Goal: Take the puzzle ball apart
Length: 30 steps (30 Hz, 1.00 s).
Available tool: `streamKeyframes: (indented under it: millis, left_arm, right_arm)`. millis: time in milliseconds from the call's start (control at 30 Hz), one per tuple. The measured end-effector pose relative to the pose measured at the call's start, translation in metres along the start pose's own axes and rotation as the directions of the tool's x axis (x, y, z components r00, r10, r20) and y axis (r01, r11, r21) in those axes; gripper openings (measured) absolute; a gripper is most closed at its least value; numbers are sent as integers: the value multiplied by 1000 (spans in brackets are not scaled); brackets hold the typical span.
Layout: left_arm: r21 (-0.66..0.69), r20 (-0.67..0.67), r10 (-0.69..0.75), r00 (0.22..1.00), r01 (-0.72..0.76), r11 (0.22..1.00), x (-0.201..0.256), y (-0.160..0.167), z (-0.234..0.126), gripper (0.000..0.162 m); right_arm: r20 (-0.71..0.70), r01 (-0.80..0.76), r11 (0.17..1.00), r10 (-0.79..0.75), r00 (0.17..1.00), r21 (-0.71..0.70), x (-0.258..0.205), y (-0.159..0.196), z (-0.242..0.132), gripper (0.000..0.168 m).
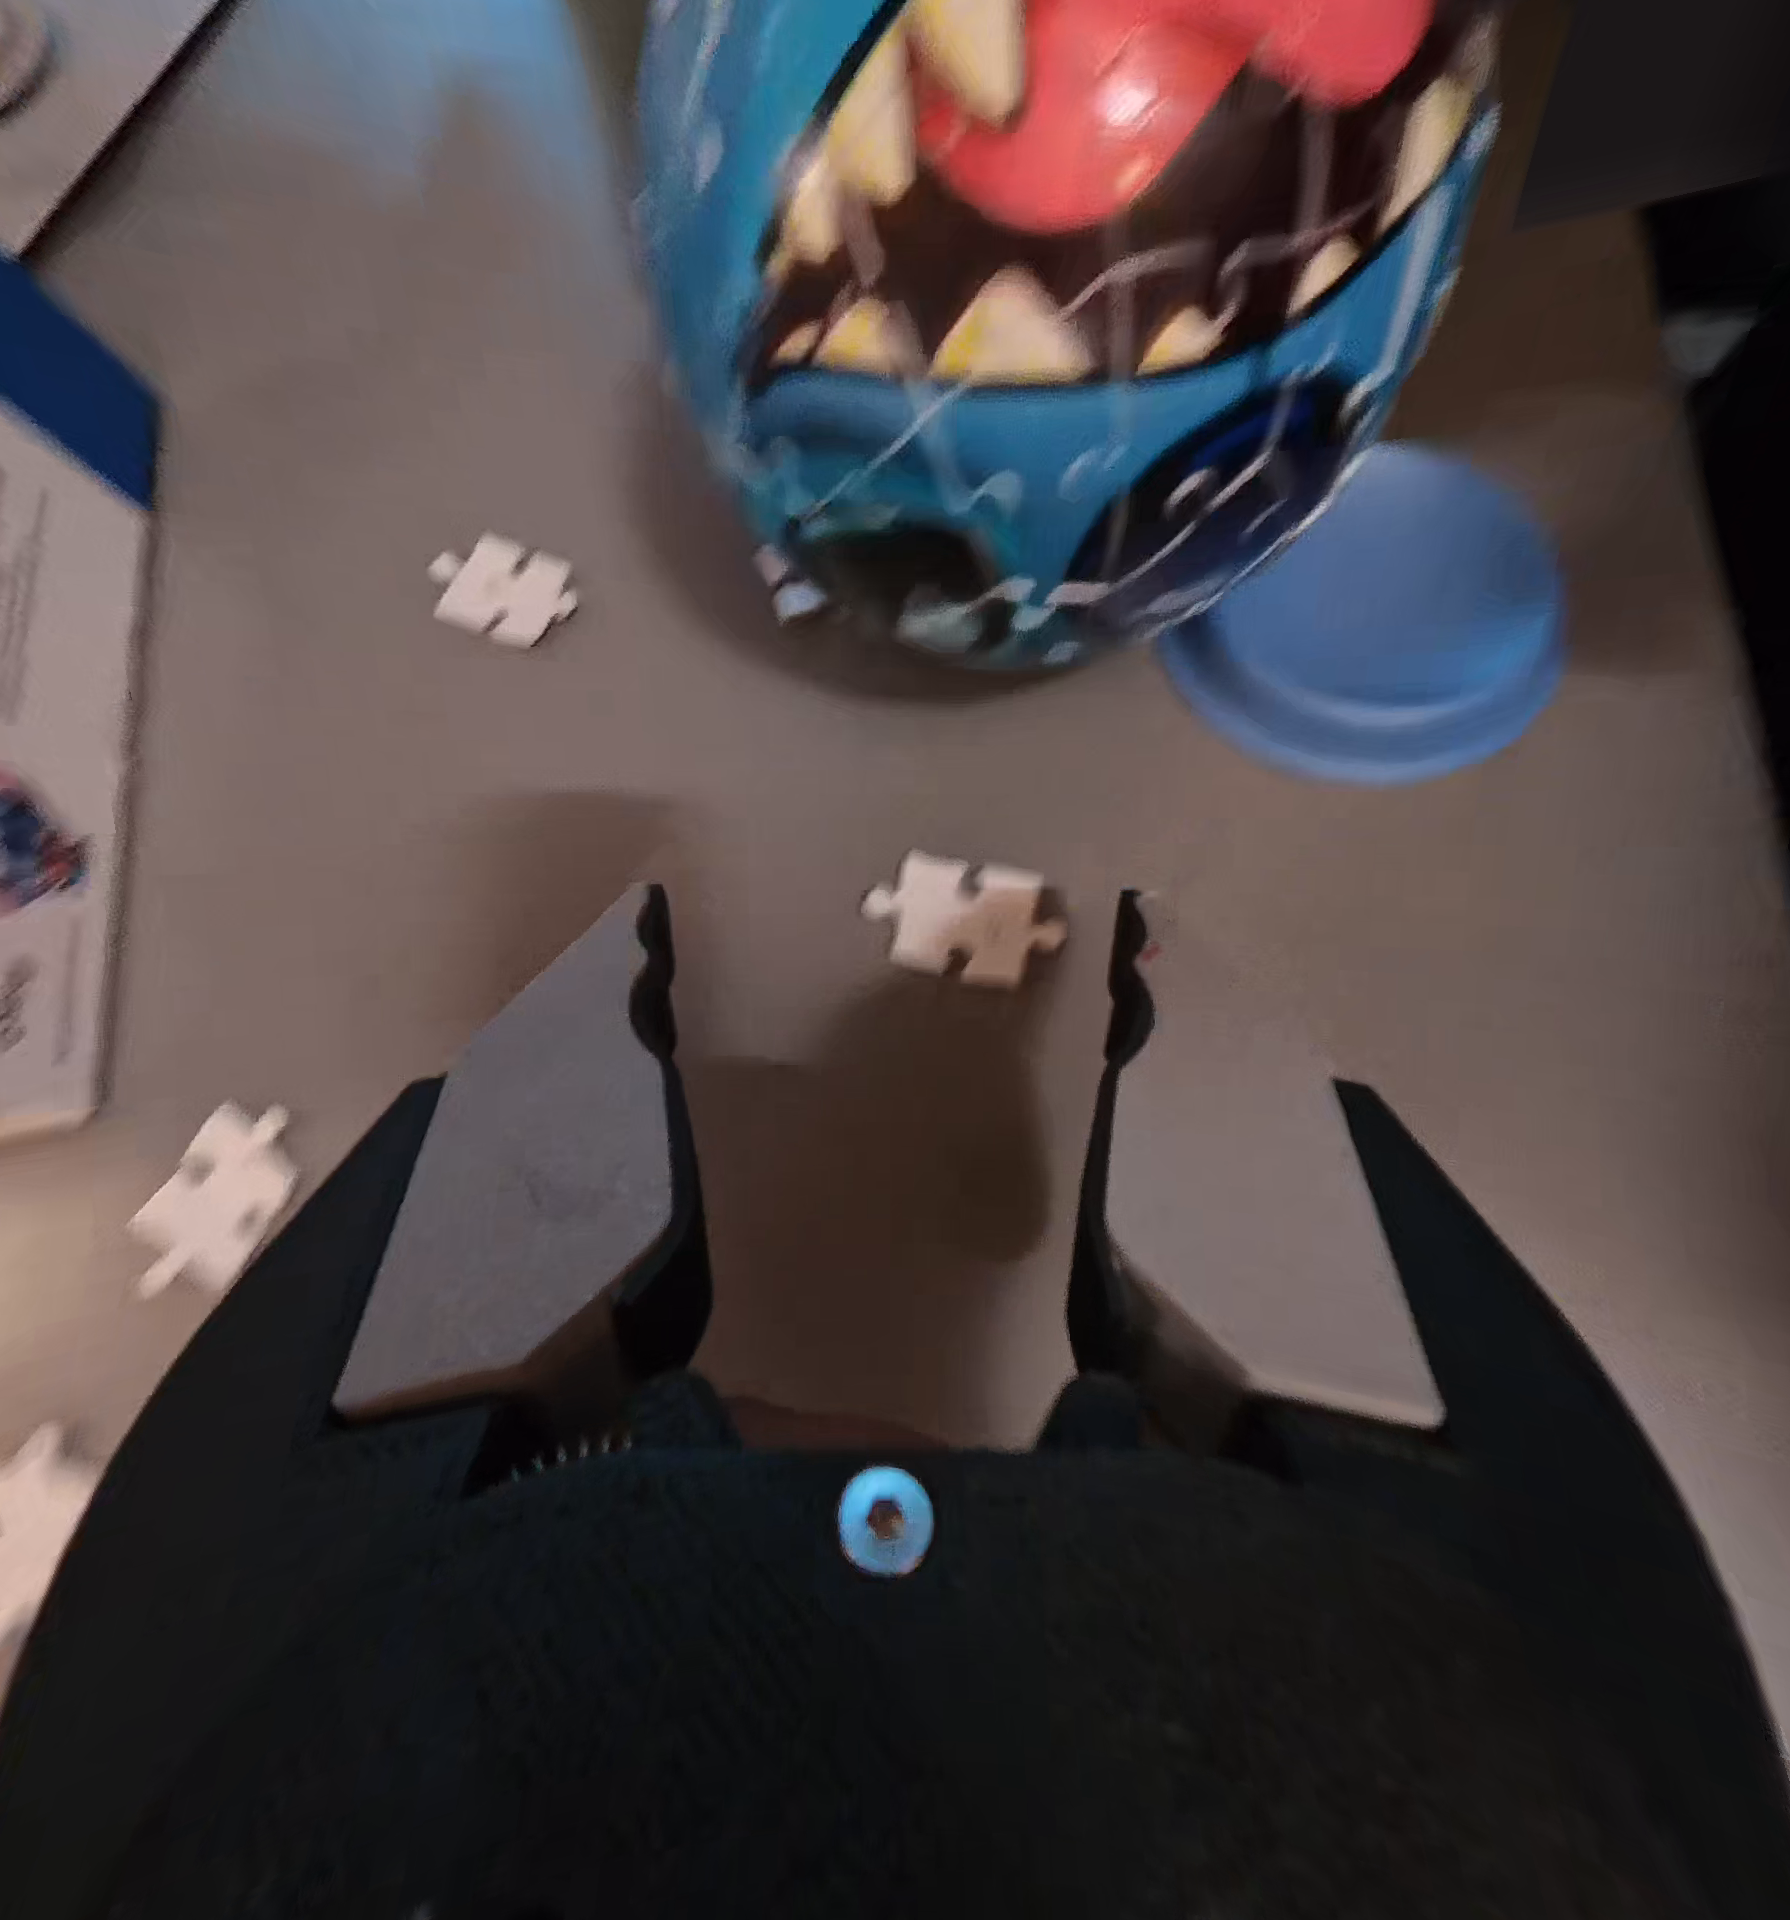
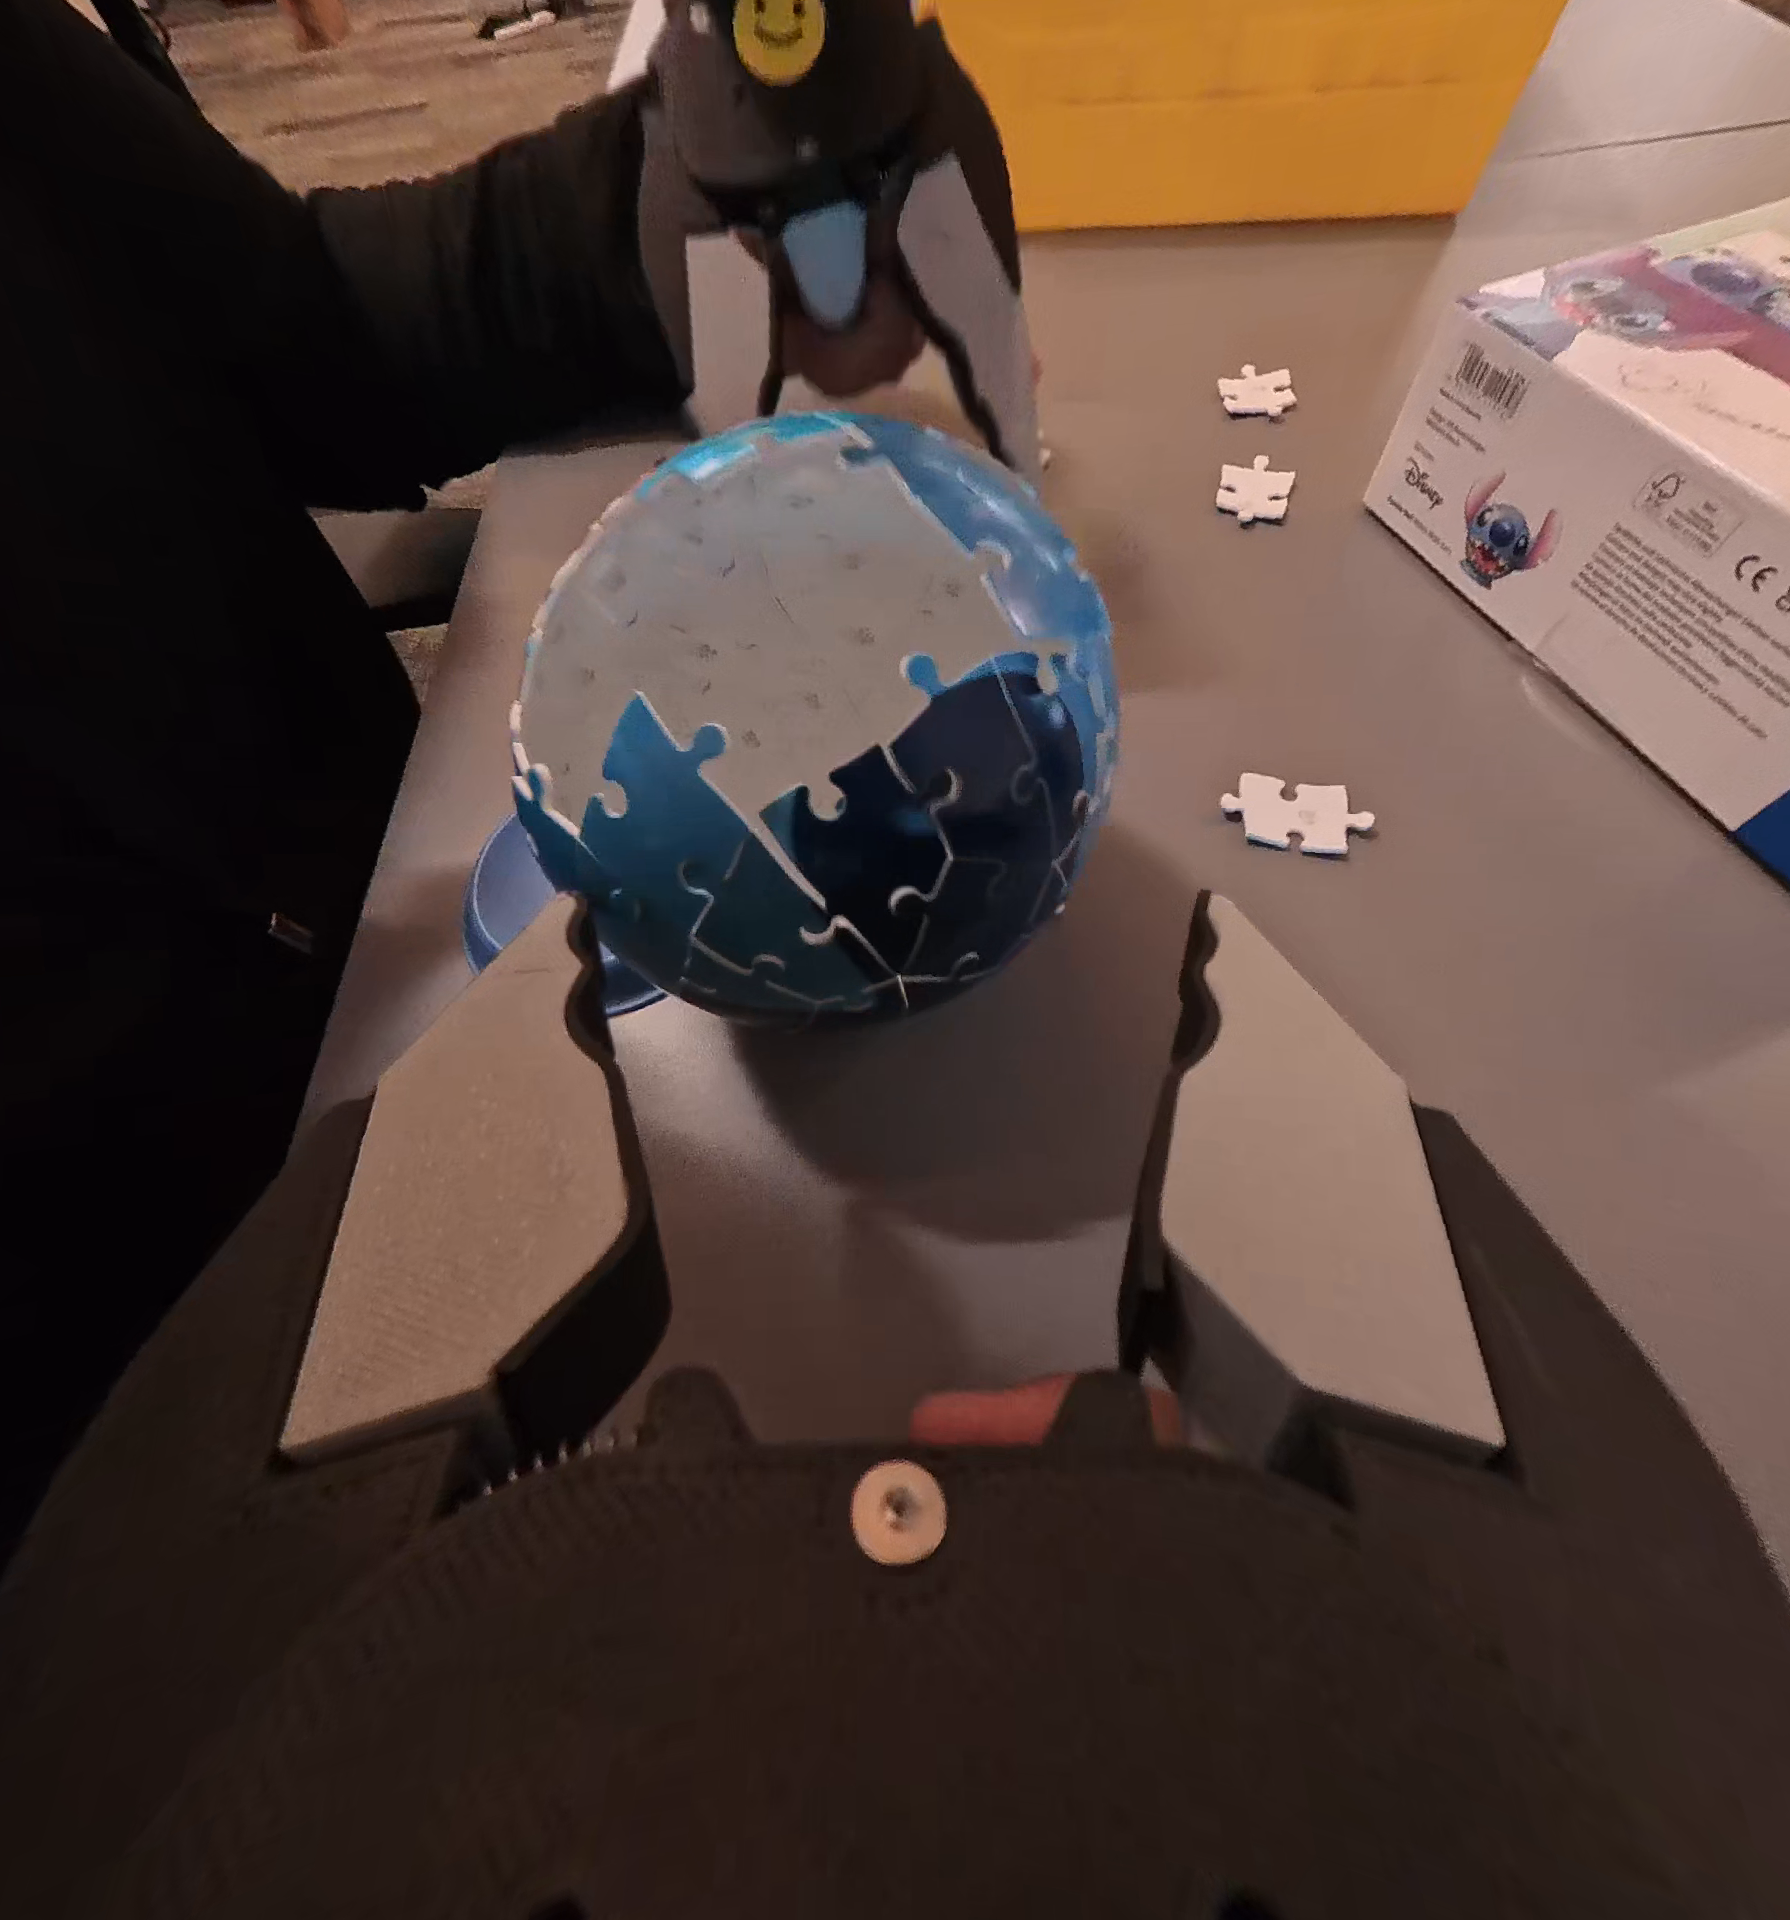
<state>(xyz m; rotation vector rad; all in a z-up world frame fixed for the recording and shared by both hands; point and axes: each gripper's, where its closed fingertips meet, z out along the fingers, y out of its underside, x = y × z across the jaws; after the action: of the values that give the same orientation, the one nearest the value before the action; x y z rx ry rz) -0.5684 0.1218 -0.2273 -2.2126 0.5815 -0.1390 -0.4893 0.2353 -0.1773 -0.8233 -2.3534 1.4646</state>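
Note:
The blue puzzle ball [image 2: 808, 717] lies on the grey table, with a gap that shows its pale inner side. In the left wrist view the ball [image 1: 1067, 343] shows a printed mouth with teeth and a hole near the bottom. A blue round stand [image 1: 1379, 623] sits beside it. My left gripper [image 1: 891, 935] is open and empty, above a loose white piece [image 1: 964, 914]. My right gripper [image 2: 886, 935] is open and empty, just short of the ball. The left gripper [image 2: 901, 416] also shows beyond the ball.
Several loose white pieces lie on the table [image 1: 501, 587] [image 2: 1296, 810] [image 2: 1255, 488]. The puzzle box [image 2: 1639, 540] stands at the right, seen at left in the left wrist view [image 1: 29, 727]. A yellow block [image 2: 1234, 104] is at the back. A dark sleeve [image 2: 143, 520] reaches across the left. My hands' fingertips stand some 15 centimetres from each other. To reach the yellow block [image 2: 1234, 104] in a straight line is about 35 centimetres for my left fingers, about 50 centimetres for my right.

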Motion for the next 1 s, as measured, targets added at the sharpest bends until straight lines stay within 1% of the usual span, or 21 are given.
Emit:
streamKeyframes:
  millis: [67,200,267,367,400,433,567,700,733,767,867,900,1000]
  left_arm:
    - [-18,66,-17,998,18,1000,-13,12,-22,82]
    - [-9,191,-114,975,118,993,-44,35,-58,83]
    - [-1,235,-162,958,167,986,-55,44,-71,82]
    - [-68,296,-199,934,228,971,-63,67,-81,82]
    - [-77,297,-203,933,235,969,-63,71,-82,78]
    - [-86,288,-206,935,240,967,-62,75,-81,71]
    - [-131,265,-236,935,277,952,-63,88,-69,63]
    - [-129,224,-271,936,304,944,-61,85,-50,40]
    - [-122,229,-282,932,315,941,-63,84,-49,35]
    - [-115,228,-287,930,318,941,-64,83,-47,23]
    - [-124,267,-250,931,291,949,-70,85,-48,4]
    - [-123,276,-250,928,292,949,-71,86,-49,0]
    - [-120,286,-247,926,291,949,-74,86,-49,0]
  right_arm:
    - [8,-11,1000,11,1000,-12,1,5,1,108]
    - [12,-18,1000,18,1000,-2,3,7,0,108]
    - [13,-15,1000,14,1000,18,3,4,-1,107]
    - [3,-12,998,12,1000,55,5,0,-3,104]
    - [0,-13,998,13,1000,67,6,-2,-4,103]
    - [0,-14,997,14,1000,80,6,-3,-4,102]
    - [-12,-11,993,12,1000,117,8,-7,-6,100]
    - [-22,-29,987,33,999,160,13,-12,-10,98]
    - [-24,-35,985,39,999,169,15,-12,-12,97]
    - [-25,-40,983,45,999,177,16,-13,-12,96]
    - [-30,-49,980,56,998,195,19,-14,-15,94]
    - [-34,-52,979,60,998,199,20,-14,-16,92]
    - [-50,-63,976,75,996,208,25,-12,-18,90]
